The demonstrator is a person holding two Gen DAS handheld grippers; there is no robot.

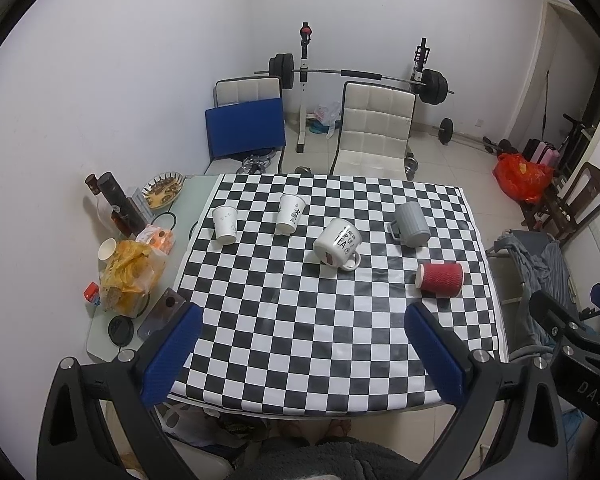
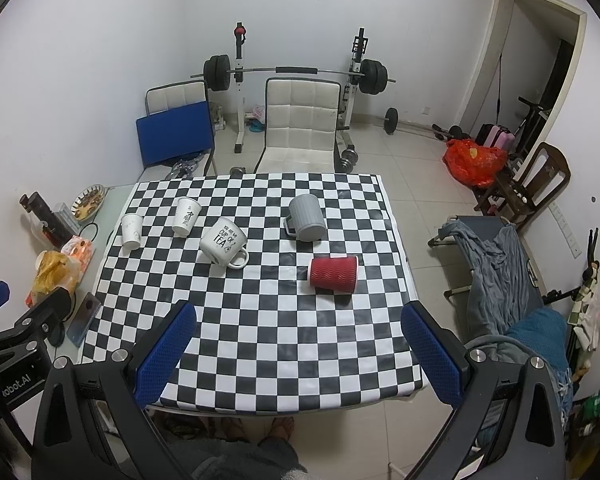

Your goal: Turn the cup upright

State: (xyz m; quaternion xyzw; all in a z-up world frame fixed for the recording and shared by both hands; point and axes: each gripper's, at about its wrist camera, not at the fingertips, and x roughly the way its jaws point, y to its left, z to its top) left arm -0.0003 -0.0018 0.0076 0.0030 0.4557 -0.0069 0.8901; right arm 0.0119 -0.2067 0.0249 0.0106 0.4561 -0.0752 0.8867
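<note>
A red ribbed paper cup (image 1: 440,277) (image 2: 333,273) lies on its side on the checkered table (image 1: 300,340) (image 2: 268,340), at the right. A white "cup of tea" mug (image 1: 337,249) (image 2: 224,247) lies tipped near the middle. A grey mug (image 1: 411,225) (image 2: 306,217) stands mouth down behind the red cup. Two white paper cups (image 1: 224,224) (image 1: 289,214) (image 2: 132,231) (image 2: 185,216) stand mouth down at the far left. My left gripper (image 1: 302,344) and right gripper (image 2: 298,344) are both open and empty, held above the table's near edge.
A side shelf at the left holds bottles (image 1: 118,204), a snack bag (image 1: 130,272), a dish (image 1: 164,194) and a phone (image 1: 162,314). Two white chairs (image 1: 374,128) and a barbell rack (image 1: 360,76) stand behind the table. A cot with clothes (image 2: 496,264) stands at the right.
</note>
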